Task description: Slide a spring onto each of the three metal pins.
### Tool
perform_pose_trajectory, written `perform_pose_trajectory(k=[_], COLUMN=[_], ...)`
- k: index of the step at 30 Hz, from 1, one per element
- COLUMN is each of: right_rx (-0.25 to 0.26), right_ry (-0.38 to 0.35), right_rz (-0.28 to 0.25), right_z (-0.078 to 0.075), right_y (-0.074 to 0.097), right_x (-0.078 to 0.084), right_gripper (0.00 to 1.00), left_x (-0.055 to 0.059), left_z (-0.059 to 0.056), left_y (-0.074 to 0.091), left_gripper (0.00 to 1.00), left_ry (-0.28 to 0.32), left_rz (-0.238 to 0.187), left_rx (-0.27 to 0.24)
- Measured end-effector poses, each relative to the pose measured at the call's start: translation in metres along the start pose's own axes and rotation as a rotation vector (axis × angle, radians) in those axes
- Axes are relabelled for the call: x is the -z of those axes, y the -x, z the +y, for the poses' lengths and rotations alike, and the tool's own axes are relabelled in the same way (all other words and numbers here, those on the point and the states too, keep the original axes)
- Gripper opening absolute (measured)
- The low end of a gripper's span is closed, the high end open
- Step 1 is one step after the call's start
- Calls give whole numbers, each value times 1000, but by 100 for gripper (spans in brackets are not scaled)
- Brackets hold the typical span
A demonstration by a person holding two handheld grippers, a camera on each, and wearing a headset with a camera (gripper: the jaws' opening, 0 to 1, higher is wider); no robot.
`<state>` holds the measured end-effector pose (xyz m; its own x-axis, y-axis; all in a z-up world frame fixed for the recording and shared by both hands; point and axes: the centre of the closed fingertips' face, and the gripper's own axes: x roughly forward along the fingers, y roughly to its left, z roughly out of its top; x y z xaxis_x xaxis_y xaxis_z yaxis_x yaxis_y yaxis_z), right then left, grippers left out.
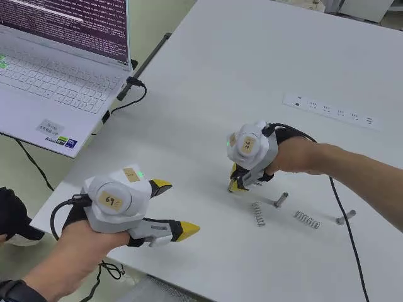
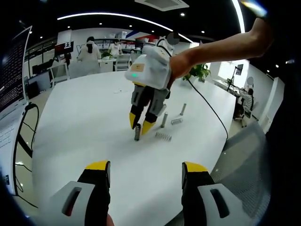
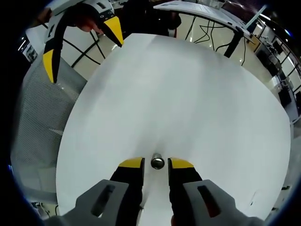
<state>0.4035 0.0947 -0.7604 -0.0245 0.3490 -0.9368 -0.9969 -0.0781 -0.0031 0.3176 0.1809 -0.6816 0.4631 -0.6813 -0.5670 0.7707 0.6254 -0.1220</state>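
Right gripper [image 1: 239,182] is pointing down near two loose springs [image 1: 257,214], head view. Left gripper view: my left gripper [image 2: 143,172] is hanging open; one spring [image 2: 137,132] is standing upright. Right gripper view: jaws are flanking its pin [image 3: 157,162]; pinching or not, I cannot tell. I am guessing the next move is grabbing another spring.

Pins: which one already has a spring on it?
The pin between the right tongs. Coils wrap it, while the other two pins are bare, with two springs lying loose near them.
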Motion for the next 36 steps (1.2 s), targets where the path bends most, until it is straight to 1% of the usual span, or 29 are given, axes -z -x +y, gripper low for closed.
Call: perform_pose_trajectory(k=[8,13,17,21,23,31,33,34,35,36], right_rx=[39,60,85,107,120,153,161,162,176,182], right_ry=[-39,-66,-92,-111,-123,-189,-222,-227,-246,-254], right_rz=[-12,-27,-47,-58,-69,-110,-132,-135,-155,-163], right_z=[-4,-4,-3,-2,-1,10,12,13,13,14], right_y=[17,26,34,38,40,42,44,44,46,48], right_x=[8,9,10,13,14,22,22,22,21,21], right_gripper=[27,29,30,32,32,34,35,35,36,36], left_x=[-3,-7,-9,-11,-12,-13,-13,-13,-13,-13], left_z=[-2,-3,-4,-5,-6,-8,-8,-8,-9,-8], left_y=[-1,-1,-1,0,0,3,4,4,4,5], left_gripper=[57,57,57,57,57,57,57,57,57,57], left_ry=[-4,-12,-15,-20,-22,-26,-26,-26,-28,-30], left_rz=[-3,-9,-11,-12,-12,-12,-12,-12,-13,-14], left_rx=[0,3,4,5,5,5,4,4,5,4])
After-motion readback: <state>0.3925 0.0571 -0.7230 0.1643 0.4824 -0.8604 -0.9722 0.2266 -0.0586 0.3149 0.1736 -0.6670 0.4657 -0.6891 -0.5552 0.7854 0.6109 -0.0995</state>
